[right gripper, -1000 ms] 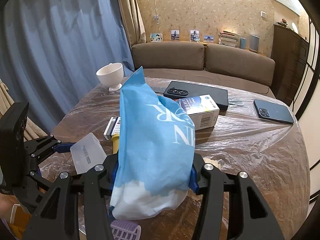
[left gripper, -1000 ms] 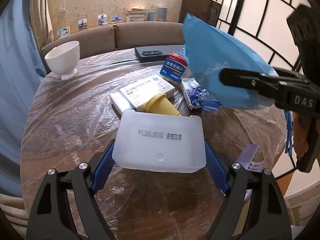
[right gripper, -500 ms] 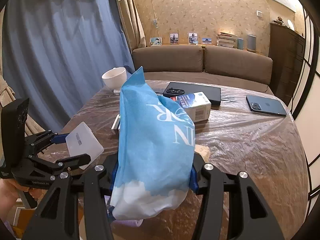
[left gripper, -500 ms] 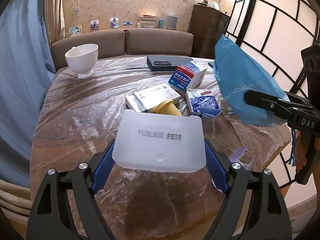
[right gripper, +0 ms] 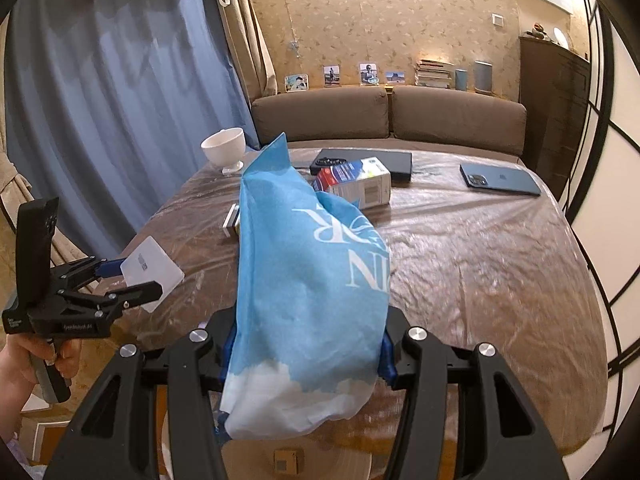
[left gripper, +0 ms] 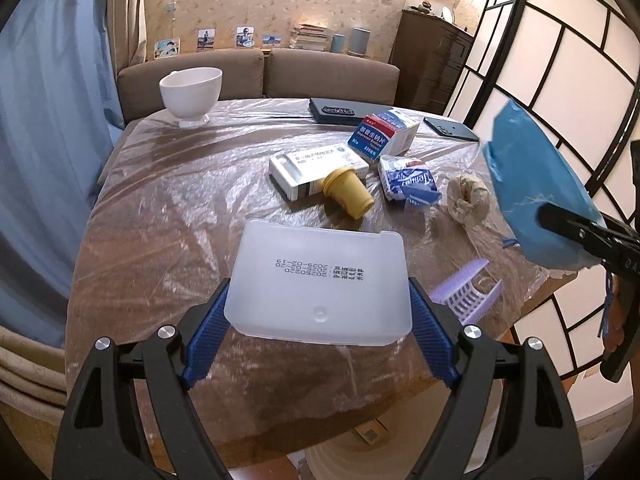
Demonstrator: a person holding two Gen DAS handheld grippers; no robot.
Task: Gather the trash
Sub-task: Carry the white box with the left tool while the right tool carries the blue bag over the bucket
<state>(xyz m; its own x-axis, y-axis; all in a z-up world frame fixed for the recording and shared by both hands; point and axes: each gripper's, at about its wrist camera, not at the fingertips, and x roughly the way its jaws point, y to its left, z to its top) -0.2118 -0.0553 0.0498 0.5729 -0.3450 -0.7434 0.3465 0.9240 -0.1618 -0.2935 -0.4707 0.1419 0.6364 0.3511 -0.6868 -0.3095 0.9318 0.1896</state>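
My left gripper (left gripper: 320, 316) is shut on a translucent white plastic box (left gripper: 320, 280) with printed dates, held above the near edge of the plastic-covered table (left gripper: 180, 208). My right gripper (right gripper: 308, 344) is shut on a blue bag with white lettering (right gripper: 312, 288), seen at the right in the left wrist view as the blue bag (left gripper: 532, 184). On the table lie a yellow cup (left gripper: 348, 192) on its side, a crumpled blue-white wrapper (left gripper: 408, 184), a beige crumpled wad (left gripper: 468, 198) and a purple comb (left gripper: 464, 292).
A white bowl (left gripper: 192, 94) stands far left. Two medicine boxes (left gripper: 316, 168) (left gripper: 384, 132), a black case (left gripper: 340, 112) and a dark phone (right gripper: 500, 178) lie further back. A brown sofa (right gripper: 388, 124), blue curtain and lattice screen surround the table. A round pale container (right gripper: 296, 460) sits below.
Both grippers have drawn back from the table toward its near edge with their loads still held. More of the table and the purple comb have come into view.
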